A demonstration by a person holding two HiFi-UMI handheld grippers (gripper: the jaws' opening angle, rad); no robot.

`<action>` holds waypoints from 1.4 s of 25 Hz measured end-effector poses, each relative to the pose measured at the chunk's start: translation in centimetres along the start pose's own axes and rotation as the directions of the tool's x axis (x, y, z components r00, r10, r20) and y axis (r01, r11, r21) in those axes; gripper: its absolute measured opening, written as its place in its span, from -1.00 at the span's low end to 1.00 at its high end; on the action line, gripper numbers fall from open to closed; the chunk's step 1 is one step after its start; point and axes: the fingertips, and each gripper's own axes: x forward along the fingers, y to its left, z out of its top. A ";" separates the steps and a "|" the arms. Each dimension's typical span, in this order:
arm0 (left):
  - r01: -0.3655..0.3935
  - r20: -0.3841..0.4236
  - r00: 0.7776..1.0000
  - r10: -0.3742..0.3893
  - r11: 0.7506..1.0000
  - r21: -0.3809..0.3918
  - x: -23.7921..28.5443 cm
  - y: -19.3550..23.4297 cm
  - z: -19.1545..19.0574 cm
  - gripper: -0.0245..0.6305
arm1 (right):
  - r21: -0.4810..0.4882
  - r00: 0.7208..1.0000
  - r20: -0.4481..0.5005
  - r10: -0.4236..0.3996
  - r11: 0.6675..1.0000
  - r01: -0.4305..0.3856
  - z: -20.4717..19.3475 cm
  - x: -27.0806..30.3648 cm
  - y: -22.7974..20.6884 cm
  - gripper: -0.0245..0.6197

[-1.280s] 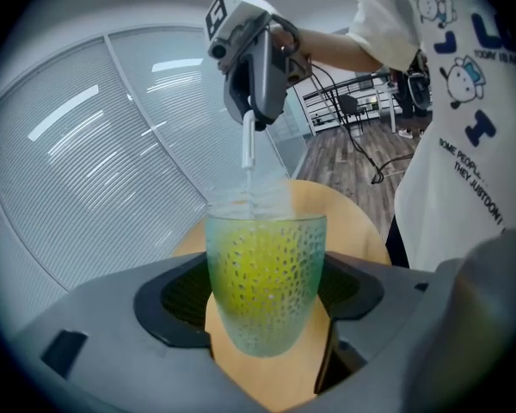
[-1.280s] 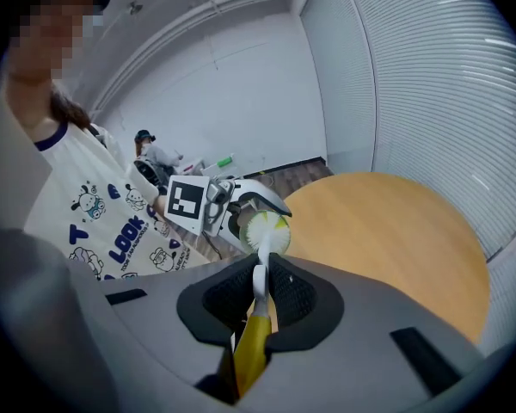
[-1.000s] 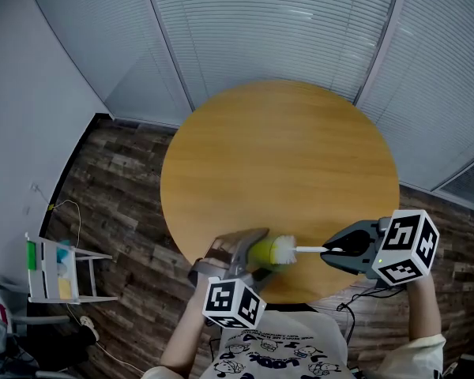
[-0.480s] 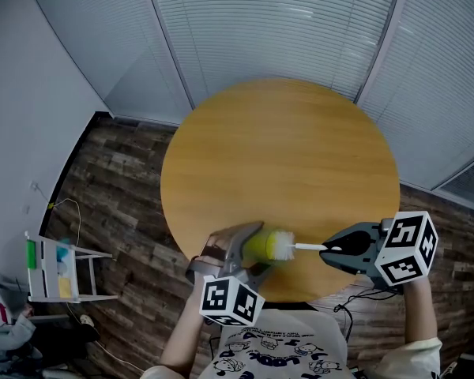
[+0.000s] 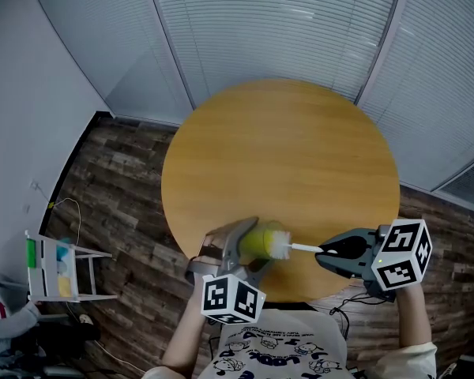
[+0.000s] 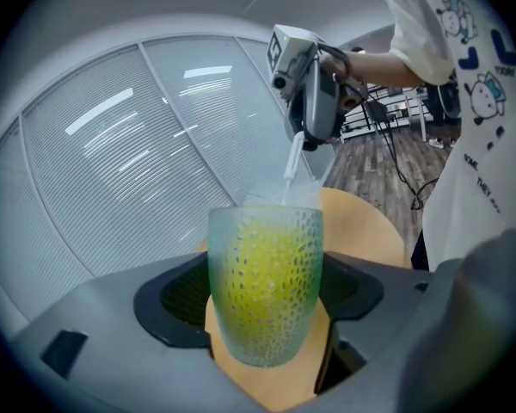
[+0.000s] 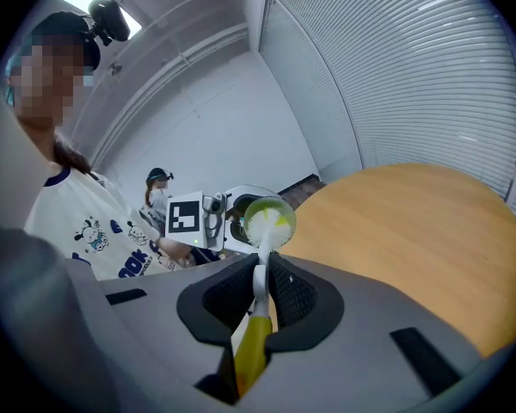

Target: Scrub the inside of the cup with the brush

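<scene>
Cup (image 5: 257, 242) lies tilted above the table's (image 5: 284, 156) 6 o'clock edge, clamped between the left gripper's (image 6: 265, 308) wide-set jaws. Brush (image 5: 282, 247) enters its mouth from 3 o'clock, with the handle pinched in the right gripper's (image 7: 256, 304) narrow jaws.

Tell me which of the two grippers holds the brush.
The right gripper: its jaws are shut on the thin handle of the brush, whose bristles sit inside the cup. The left gripper grips that cup instead.
</scene>
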 end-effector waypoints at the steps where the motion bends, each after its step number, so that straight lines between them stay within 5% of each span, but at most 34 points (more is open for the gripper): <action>1: -0.009 -0.003 1.000 0.009 1.000 0.000 -0.1 0.1 -0.1 0.23 | 0.007 1.000 0.008 0.000 1.000 0.000 -0.1 0.1 0.1 -0.78; 11: -0.087 -0.053 0.995 0.090 0.995 0.046 0.3 0.4 -0.5 0.23 | -0.027 0.998 0.038 -0.053 0.998 0.054 -0.2 0.6 1.0 -0.78; 35: -0.074 -0.075 0.994 0.077 0.997 0.032 1.2 0.6 -0.9 0.23 | -0.063 0.994 0.075 -0.081 0.994 0.086 -0.1 -2.6 1.6 -0.78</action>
